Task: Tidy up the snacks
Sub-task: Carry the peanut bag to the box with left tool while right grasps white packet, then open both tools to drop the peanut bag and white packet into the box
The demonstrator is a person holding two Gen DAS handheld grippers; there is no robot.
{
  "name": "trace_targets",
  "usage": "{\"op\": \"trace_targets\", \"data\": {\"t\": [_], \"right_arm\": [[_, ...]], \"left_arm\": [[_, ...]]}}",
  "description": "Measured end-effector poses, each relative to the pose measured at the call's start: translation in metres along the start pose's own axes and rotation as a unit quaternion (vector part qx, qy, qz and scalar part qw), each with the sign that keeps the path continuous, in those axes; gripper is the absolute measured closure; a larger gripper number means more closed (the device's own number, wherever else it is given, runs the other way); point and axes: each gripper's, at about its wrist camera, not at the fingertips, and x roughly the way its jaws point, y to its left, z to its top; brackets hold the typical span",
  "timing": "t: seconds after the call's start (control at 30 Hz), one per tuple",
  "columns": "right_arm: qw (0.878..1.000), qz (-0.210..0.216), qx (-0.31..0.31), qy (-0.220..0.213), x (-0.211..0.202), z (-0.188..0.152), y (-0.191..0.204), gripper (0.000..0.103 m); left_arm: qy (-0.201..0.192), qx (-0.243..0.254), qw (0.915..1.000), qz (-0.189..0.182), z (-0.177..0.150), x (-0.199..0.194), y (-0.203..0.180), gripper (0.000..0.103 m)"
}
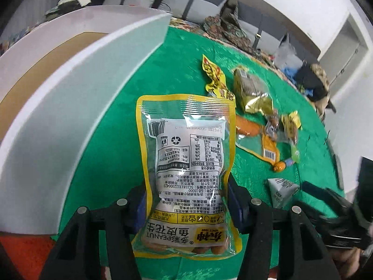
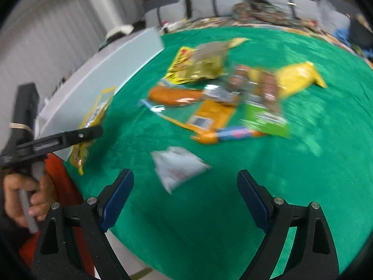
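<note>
My left gripper [image 1: 186, 200] is shut on a yellow-edged bag of peanuts [image 1: 184, 163] and holds it upright above the green cloth, next to the white box [image 1: 70, 93]. The bag also shows at the left of the right wrist view [image 2: 93, 121], beside the box [image 2: 100, 79]. My right gripper [image 2: 185, 193] is open and empty, just short of a small white triangular packet [image 2: 179, 165], which also shows in the left wrist view [image 1: 281, 190]. A heap of snack packets [image 2: 221, 93] lies beyond it on the cloth; it also shows in the left wrist view [image 1: 256, 107].
The green cloth [image 2: 303, 175] covers a round table. The white box has a brown cardboard bottom [image 1: 46, 74]. A grey sofa [image 1: 186, 4] with patterned fabric stands behind the table. A red surface [image 2: 63, 175] lies by the table's near left edge.
</note>
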Motion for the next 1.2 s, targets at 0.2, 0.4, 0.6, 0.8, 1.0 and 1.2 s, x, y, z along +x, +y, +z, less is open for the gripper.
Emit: {"op": "trace_targets", "data": {"t": [0.2, 0.4, 0.6, 0.8, 1.0, 1.2], "right_arm": [[0.998, -0.049, -0.008, 0.038, 0.032, 0.006, 0.008, 0.056], [0.999, -0.029, 0.041, 0.017, 0.002, 0.009, -0.002, 0.057], [0.998, 0.046, 0.021, -0.024, -0.027, 0.069, 0.053, 0.057], [0.986, 0.152, -0.021, -0.057, -0.025, 0.154, 0.150, 0.057], [0.987, 0.154, -0.040, -0.004, 0.042, 0.204, 0.233, 0.037], [0.993, 0.116, -0.005, 0.022, 0.061, 0.190, 0.214, 0.032]], "left_arm": [[-0.019, -0.006, 0.9996, -0.018, 0.002, -0.024, -0.003, 0.047], [-0.031, -0.037, 0.9969, -0.062, 0.010, -0.058, 0.002, 0.047], [-0.088, -0.068, 0.9924, -0.052, 0.061, -0.113, 0.040, 0.047], [-0.106, -0.077, 0.9873, 0.090, 0.106, -0.128, 0.115, 0.046], [-0.046, -0.102, 0.9773, 0.180, 0.100, -0.097, 0.175, 0.018], [-0.058, -0.105, 0.9756, 0.183, 0.070, -0.093, 0.166, 0.017]]}}
